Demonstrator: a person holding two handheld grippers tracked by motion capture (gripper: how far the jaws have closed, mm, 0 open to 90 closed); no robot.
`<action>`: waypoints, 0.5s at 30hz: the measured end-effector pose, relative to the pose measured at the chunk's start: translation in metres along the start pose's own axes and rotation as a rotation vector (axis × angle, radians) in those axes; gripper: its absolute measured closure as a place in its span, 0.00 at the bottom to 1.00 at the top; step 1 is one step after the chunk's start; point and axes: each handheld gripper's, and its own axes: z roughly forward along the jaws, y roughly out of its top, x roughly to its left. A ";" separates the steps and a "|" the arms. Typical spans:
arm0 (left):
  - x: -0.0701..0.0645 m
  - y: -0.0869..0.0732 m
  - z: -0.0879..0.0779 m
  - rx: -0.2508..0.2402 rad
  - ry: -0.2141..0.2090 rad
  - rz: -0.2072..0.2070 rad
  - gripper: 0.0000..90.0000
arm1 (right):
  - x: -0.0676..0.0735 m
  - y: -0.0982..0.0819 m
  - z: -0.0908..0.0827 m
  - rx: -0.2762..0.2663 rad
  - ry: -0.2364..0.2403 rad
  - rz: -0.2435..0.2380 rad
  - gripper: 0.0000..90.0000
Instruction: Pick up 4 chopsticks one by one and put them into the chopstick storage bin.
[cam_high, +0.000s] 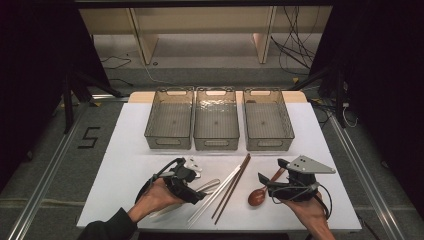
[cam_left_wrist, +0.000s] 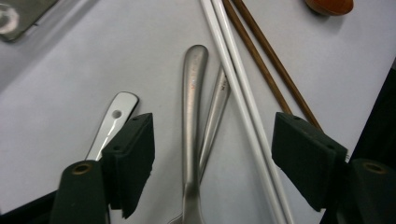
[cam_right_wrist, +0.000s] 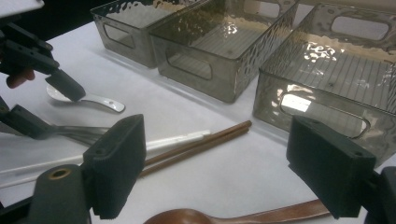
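Observation:
My left gripper (cam_high: 200, 192) is low over the white table with its jaws open on either side of two metal cutlery handles (cam_left_wrist: 194, 112); the pads do not touch them. A white ceramic spoon (cam_left_wrist: 114, 116) lies just outside its left jaw, and a pair of white chopsticks (cam_left_wrist: 243, 93) runs inside its right jaw. Beside them lie brown chopsticks (cam_high: 235, 185). My right gripper (cam_high: 272, 171) stands open over the handle of a wooden spoon (cam_high: 257, 196), which lies on the table between its jaws (cam_right_wrist: 224, 217).
Three clear plastic bins (cam_high: 169, 141) (cam_high: 216, 142) (cam_high: 270, 142) stand in a row at the back of the table, with nothing in them. The table's front edge is close below both hands. The left gripper (cam_right_wrist: 46, 105) is at the left of the right gripper view.

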 end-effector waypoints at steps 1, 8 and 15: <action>-0.003 0.003 0.004 0.015 -0.003 0.007 0.37 | 0.000 0.000 0.000 0.002 0.000 0.000 0.23; -0.013 0.013 0.017 0.078 0.003 0.052 0.48 | 0.000 0.000 0.001 0.013 0.002 -0.002 0.23; -0.018 0.025 0.031 0.121 0.025 0.094 0.57 | -0.001 0.000 0.001 0.014 0.008 0.000 0.24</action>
